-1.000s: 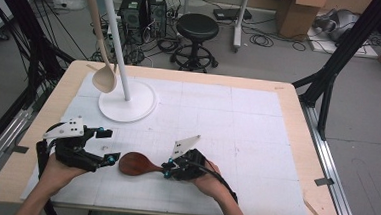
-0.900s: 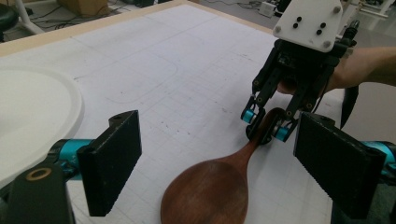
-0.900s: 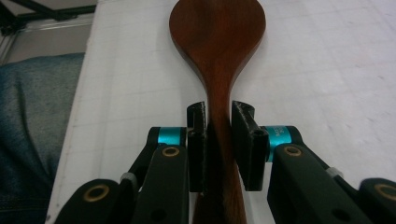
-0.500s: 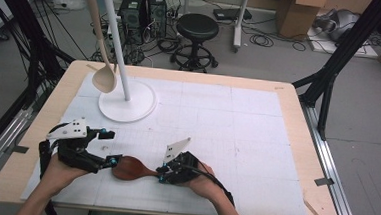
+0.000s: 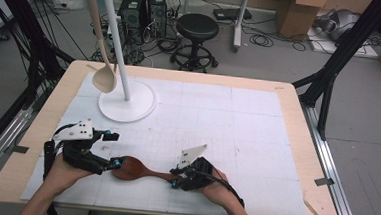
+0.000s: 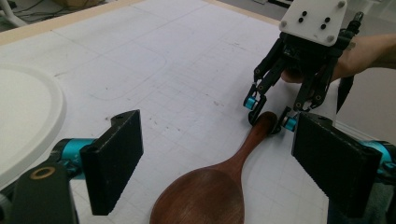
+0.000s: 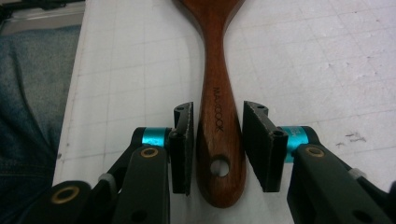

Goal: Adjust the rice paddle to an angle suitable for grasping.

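A dark wooden spoon (image 5: pixel 139 170) lies flat on the white mat near the front edge, bowl to the left. My right gripper (image 5: pixel 174 177) straddles the handle's end with the hanging hole; in the right gripper view its pads (image 7: pixel 183 144) stand a sliver off each side of the spoon (image 7: pixel 217 93), so it is open. My left gripper (image 5: pixel 115 149) is wide open at the bowl end. In the left gripper view the spoon's bowl (image 6: pixel 205 196) lies between that gripper's (image 6: pixel 217 140) black jaws, and the right gripper (image 6: pixel 270 115) faces it at the handle tip.
A white stand with a round base (image 5: pixel 127 102) rises at the back left, and a pale wooden spoon (image 5: pixel 104 77) hangs from it. The base's rim (image 6: pixel 23 121) is close to my left gripper. The table's front edge (image 5: pixel 162 213) is just behind both hands.
The right gripper slid the dark spoon a little left toward the left gripper, then stopped. The bowl now lies between the left gripper's open jaws.
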`<state>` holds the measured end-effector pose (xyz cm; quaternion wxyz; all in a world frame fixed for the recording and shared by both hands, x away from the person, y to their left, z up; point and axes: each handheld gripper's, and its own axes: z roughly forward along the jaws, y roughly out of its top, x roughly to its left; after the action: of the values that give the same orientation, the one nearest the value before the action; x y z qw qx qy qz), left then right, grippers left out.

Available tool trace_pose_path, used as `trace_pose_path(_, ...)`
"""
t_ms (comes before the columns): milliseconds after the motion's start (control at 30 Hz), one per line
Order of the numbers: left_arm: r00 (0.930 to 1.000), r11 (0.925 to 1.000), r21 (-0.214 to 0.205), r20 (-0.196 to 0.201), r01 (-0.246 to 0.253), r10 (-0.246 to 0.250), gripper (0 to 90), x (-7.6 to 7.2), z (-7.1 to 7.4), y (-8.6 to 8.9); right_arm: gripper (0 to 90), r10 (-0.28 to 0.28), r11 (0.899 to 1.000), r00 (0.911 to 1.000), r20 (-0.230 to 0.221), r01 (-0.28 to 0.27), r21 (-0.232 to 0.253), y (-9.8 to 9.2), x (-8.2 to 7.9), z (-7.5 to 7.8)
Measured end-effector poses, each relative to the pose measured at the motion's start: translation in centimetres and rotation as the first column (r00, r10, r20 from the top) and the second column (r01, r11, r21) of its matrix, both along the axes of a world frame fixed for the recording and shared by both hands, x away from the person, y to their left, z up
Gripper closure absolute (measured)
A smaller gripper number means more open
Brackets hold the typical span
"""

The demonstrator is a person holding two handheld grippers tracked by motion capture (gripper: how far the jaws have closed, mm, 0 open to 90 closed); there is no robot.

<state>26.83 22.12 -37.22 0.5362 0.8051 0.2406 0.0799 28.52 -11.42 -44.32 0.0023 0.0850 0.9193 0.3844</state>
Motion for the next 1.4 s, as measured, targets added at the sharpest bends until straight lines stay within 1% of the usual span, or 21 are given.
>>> trace_pose_path(67,1.0000,1.0000,0.004,-0.002,0.006,-0.006,18.1,0.1,-0.1,-0.3,67.1,-0.004,1.000,1.0000,0.000,0.004,0.001,0.0,0.1,0.0)
trace_pose_path(200,0.9998,0.9994,0.031,-0.017,0.013,-0.012,18.7,0.5,-0.6,-0.9,67.9,0.014,1.000,0.9999,0.006,-0.014,0.007,-0.1,0.1,0.0)
trace_pose_path(267,0.9994,0.9990,0.038,-0.027,0.022,-0.021,19.1,0.6,-1.0,-1.2,67.9,0.015,1.000,0.9999,0.001,-0.015,0.021,0.0,0.1,0.1)
trace_pose_path(333,0.9986,0.9977,0.054,-0.037,0.040,-0.038,20.2,0.9,-1.3,-1.5,68.0,0.019,1.000,0.9998,0.000,-0.019,0.022,0.0,0.1,0.2)
trace_pose_path(400,0.9967,0.9958,0.068,-0.058,0.061,-0.057,21.8,1.1,-1.8,-2.0,68.0,0.021,0.999,0.9998,-0.006,-0.021,0.031,0.0,0.1,0.4)
trace_pose_path(467,0.9929,0.9926,0.081,-0.084,0.090,-0.083,24.3,1.3,-2.3,-2.4,68.0,0.029,0.999,0.9996,-0.002,-0.029,0.033,0.1,0.1,0.6)
trace_pose_path(533,0.9903,0.9895,0.094,-0.095,0.110,-0.101,25.2,1.5,-2.7,-2.7,68.0,0.034,0.999,0.9994,-0.008,-0.034,0.037,0.3,0.0,1.0)
trace_pose_path(600,0.9880,0.9866,0.105,-0.104,0.125,-0.114,26.6,1.6,-2.9,-3.1,68.0,0.039,0.998,0.9992,0.007,-0.039,0.043,0.5,0.0,1.4)
trace_pose_path(733,0.9830,0.9796,0.121,-0.109,0.160,-0.148,28.3,1.4,-3.2,-3.5,68.0,0.047,0.998,0.9989,0.008,-0.047,0.051,0.9,0.0,2.1)
trace_pose_path(833,0.9787,0.9752,0.129,-0.124,0.180,-0.164,29.5,1.3,-3.6,-4.0,68.0,0.050,0.998,0.9987,0.007,-0.050,0.044,1.2,0.1,2.4)
trace_pose_path(867,0.9768,0.9713,0.141,-0.125,0.191,-0.174,30.3,1.4,-3.7,-4.1,68.0,0.053,0.998,0.9986,0.003,-0.053,0.044,1.2,0.1,2.5)
trace_pose_path(900,0.9754,0.9699,0.144,-0.130,0.196,-0.178,30.8,1.3,-3.8,-4.3,68.0,0.055,0.997,0.9985,0.007,-0.055,0.047,1.4,0.1,2.6)
trace_pose_path(967,0.9691,0.9642,0.145,-0.143,0.222,-0.201,34.9,1.3,-4.1,-4.5,68.0,0.061,0.997,0.9981,0.009,-0.062,0.042,1.6,0.1,3.0)
trace_pose_path(1000,0.9676,0.9610,0.156,-0.145,0.228,-0.206,36.5,1.3,-4.2,-4.7,68.0,0.061,0.997,0.9981,0.009,-0.062,0.043,1.7,0.1,3.1)
trace_pose_path(1067,0.9652,0.9578,0.164,-0.154,0.236,-0.211,36.8,1.3,-4.4,-4.9,68.0,0.068,0.997,0.9976,0.010,-0.068,0.036,1.8,0.2,3.4)
trace_pose_path(1100,0.9638,0.9542,0.174,-0.153,0.243,-0.218,37.4,1.3,-4.4,-5.0,68.0,0.071,0.997,0.9974,0.012,-0.071,0.035,1.9,0.2,3.5)
trace_pose_path(1167,0.9621,0.9516,0.180,-0.159,0.249,-0.221,38.4,1.3,-4.6,-5.2,68.0,0.071,0.997,0.9975,0.004,-0.071,0.033,2.0,0.2,3.8)
trace_pose_path(1300,0.9570,0.9428,0.199,-0.170,0.267,-0.235,43.1,1.3,-4.9,-5.6,68.0,0.080,0.996,0.9968,0.008,-0.080,0.033,2.2,0.3,4.2)
trace_pose_path(1333,0.9564,0.9415,0.202,-0.171,0.269,-0.237,44.8,1.2,-5.0,-5.8,68.0,0.081,0.996,0.9967,0.008,-0.081,0.031,2.3,0.3,4.3)
trace_pose_path(1367,0.9558,0.9377,0.214,-0.170,0.273,-0.240,46.0,1.2,-5.1,-6.0,68.0,0.084,0.996,0.9964,0.011,-0.084,0.026,2.4,0.4,4.4)
trace_pose_path(1400,0.9560,0.9359,0.222,-0.169,0.274,-0.240,47.1,1.2,-5.2,-6.1,68.0,0.082,0.996,0.9965,0.011,-0.083,0.028,2.4,0.4,4.5)
